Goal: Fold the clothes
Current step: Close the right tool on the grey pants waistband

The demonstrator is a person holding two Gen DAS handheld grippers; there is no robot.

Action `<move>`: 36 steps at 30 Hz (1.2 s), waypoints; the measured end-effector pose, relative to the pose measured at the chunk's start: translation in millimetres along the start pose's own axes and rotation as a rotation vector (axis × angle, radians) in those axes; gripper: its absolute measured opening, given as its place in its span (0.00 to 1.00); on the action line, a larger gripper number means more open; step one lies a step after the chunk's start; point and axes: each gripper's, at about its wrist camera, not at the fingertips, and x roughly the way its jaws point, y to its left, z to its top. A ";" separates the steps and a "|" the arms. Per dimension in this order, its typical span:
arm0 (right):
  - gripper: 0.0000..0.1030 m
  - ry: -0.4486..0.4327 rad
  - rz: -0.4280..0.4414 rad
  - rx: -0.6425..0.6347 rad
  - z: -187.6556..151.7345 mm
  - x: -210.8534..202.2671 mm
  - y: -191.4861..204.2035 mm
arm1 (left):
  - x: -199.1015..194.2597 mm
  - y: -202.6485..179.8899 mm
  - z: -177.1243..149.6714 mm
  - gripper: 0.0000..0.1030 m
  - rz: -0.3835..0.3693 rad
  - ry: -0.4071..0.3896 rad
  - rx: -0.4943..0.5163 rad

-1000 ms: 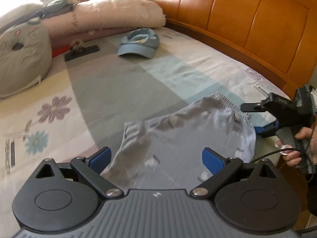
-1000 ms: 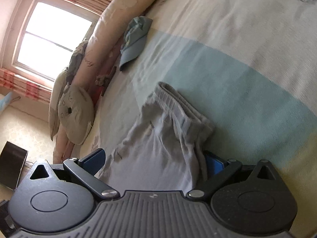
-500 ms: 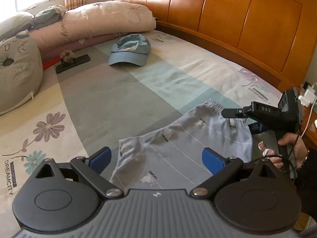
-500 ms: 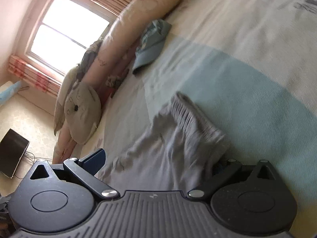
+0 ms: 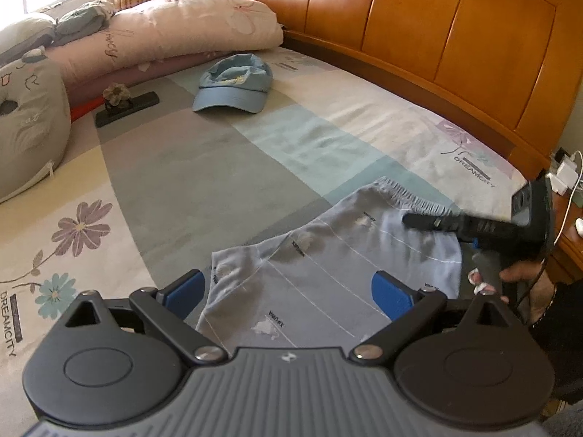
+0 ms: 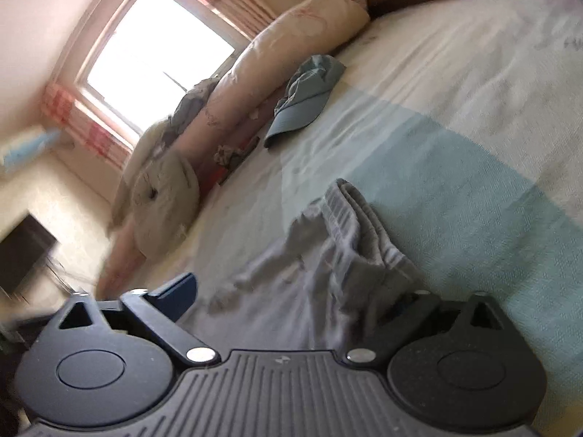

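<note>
Centrally on the bed's patchwork sheet [image 5: 204, 167]: pale grey striped cotton shorts with a gathered elastic waistband [image 5: 328, 273], spread mostly flat, waistband end farthest from the left wrist camera, hem end nearest. Just short of the shorts' hem, hovering: left gripper [image 5: 288, 293], blue-padded jaws spread wide, nothing between them, cloth visible in the gap. At the shorts' waistband side: right gripper [image 5: 430, 221], black, gripped by a hand [image 5: 524, 276] in a dark sleeve, upper finger lying across the fabric just below the elastic. From the right wrist view [image 6: 284, 298], blurred by motion: jaws wide apart, left blue pad clear of the cloth, right pad hidden under bunched grey fabric; cannot tell whether any cloth is actually pinched. Beyond the shorts, well apart: light blue cloth baseball cap [image 5: 233, 83], brim toward the shorts. Left of the cap: flat black rectangular block [image 5: 127, 108] with a small brownish lump on top. Behind the cap: rolled pink floral quilt [image 5: 182, 29]. Right of the shorts: curved orange wooden headboard [image 5: 419, 29].
</note>
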 end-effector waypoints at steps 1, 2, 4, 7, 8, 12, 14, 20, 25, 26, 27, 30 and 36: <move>0.87 -0.003 -0.010 -0.008 -0.8 -0.9 -0.7 | 0.5 0.9 -0.7 0.95 0.006 0.003 -0.008; 0.82 -0.007 -0.008 0.012 1.0 -2.1 -4.3 | 0.9 1.8 -1.4 0.95 0.012 0.007 -0.017; 0.67 -0.007 -0.020 0.055 6.5 -2.2 -12.7 | 0.5 2.6 -2.2 0.95 0.012 0.007 -0.028; 0.32 0.001 -0.045 0.129 11.9 -1.9 -30.1 | 0.6 0.2 -2.3 0.95 0.011 0.005 -0.023; 0.30 0.003 -0.050 0.144 12.3 -2.1 -33.7 | 1.2 -1.0 -2.3 0.95 0.011 0.006 -0.019; 0.29 0.005 -0.086 0.101 10.1 -1.1 -26.5 | 3.3 -4.7 -3.2 0.95 0.015 0.014 -0.012; 0.23 0.004 -0.106 0.120 10.4 -0.5 -25.7 | 1.4 -4.5 -4.8 0.95 0.024 0.016 -0.011; 0.23 0.013 -0.163 0.070 15.2 -1.2 -8.6 | -9.5 6.5 -19.4 0.95 0.068 0.037 -0.028; 0.23 0.013 -0.182 -0.050 20.6 -7.3 23.4 | -19.5 16.3 -42.3 0.95 0.112 0.072 -0.057; 0.23 0.015 -0.188 -0.082 21.7 -8.5 31.3 | -21.5 18.3 -46.9 0.95 0.121 0.079 -0.062; 0.23 0.017 -0.192 -0.111 22.7 -9.2 38.4 | -23.5 20.3 -51.4 0.95 0.130 0.087 -0.068; 0.24 0.026 -0.187 -0.183 26.6 -10.0 58.1 | -29.6 24.5 -63.8 0.95 0.163 0.105 -0.085; 0.24 0.073 -0.121 -0.302 37.4 -2.2 88.8 | -45.5 20.9 -78.9 0.95 0.219 0.111 -0.148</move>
